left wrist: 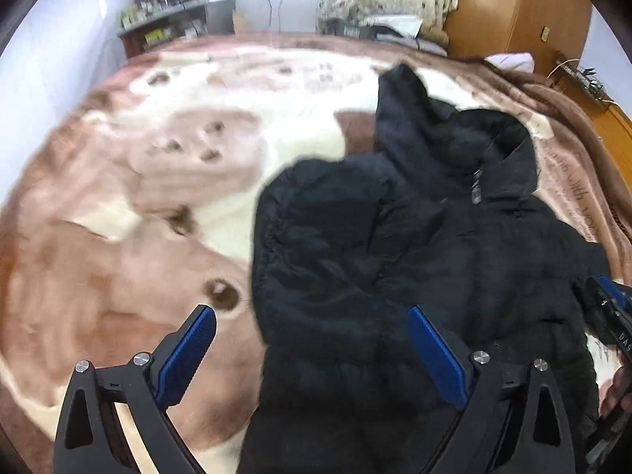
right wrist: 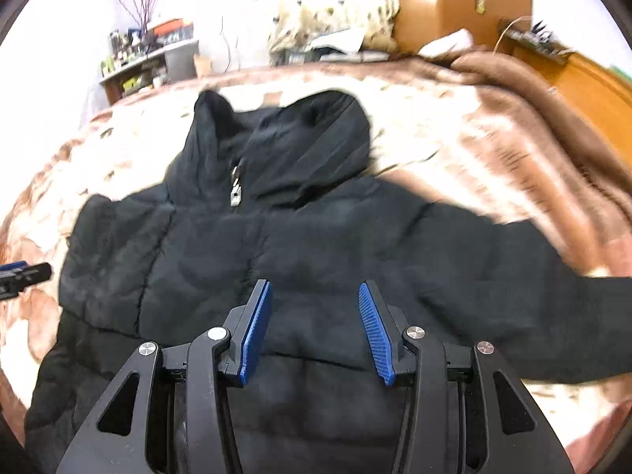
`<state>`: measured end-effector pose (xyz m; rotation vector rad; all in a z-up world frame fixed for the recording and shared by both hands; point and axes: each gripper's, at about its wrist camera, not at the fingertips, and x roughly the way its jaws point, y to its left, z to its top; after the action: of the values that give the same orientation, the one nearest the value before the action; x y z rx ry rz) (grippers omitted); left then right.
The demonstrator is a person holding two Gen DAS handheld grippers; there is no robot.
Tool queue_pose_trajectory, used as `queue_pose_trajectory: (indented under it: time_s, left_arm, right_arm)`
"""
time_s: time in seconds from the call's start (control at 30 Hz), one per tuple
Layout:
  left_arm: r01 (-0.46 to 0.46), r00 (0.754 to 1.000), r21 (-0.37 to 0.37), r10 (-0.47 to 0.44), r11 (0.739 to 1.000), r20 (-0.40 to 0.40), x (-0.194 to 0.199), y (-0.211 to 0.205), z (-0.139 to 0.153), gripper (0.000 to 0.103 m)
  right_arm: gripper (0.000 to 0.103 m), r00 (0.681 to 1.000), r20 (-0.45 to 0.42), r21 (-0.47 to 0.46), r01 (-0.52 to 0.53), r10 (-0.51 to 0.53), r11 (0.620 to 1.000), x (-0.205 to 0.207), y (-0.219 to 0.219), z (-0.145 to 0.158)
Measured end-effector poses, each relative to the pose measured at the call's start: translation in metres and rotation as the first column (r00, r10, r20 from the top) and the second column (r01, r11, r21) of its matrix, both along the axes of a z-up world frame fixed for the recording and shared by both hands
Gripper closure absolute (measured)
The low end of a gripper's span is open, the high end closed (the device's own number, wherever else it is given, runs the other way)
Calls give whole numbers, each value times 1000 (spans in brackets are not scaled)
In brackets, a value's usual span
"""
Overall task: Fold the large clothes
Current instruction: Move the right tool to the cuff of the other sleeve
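While the bed (left wrist: 118, 197) under its brown and cream blanket (right wrist: 454, 138) fills both views, a black hooded jacket (right wrist: 276, 237) lies spread on it, hood toward the far edge, one sleeve reaching toward the right edge. Over the jacket's left side the left gripper (left wrist: 312, 331) hangs with jaws spread wide, nothing between them. Above the jacket's middle the right gripper (right wrist: 316, 308) has its jaws partly apart and clear of the cloth, gripping nothing.
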<state>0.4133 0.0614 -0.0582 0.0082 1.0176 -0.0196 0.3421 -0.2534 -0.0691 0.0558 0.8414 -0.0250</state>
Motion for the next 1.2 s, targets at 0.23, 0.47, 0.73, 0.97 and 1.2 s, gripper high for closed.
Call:
queue_pose_trajectory:
  time_s: [0.23, 0.47, 0.73, 0.97, 1.2]
  left_arm:
    - [60, 991, -41, -54, 997, 120, -74, -25, 101, 5]
    - [172, 965, -110, -146, 979, 217, -112, -89, 152, 4]
    - [190, 978, -222, -165, 956, 128, -103, -158, 81, 4]
    - [250, 967, -301, -255, 920, 23, -88, -189, 7, 4]
    - [310, 948, -272, -319, 911, 11, -75, -209, -28, 4]
  right_arm:
    - [56, 993, 85, 9, 80, -80, 997, -62, -67, 91]
    - [45, 977, 121, -19, 181, -177, 983, -118, -143, 141]
    - [45, 931, 12, -36, 365, -365, 930, -155, -231, 78]
    - [41, 868, -45, 24, 496, -494, 868, -166, -291, 3]
    - [30, 818, -55, 91, 575, -572, 813, -150, -319, -39]
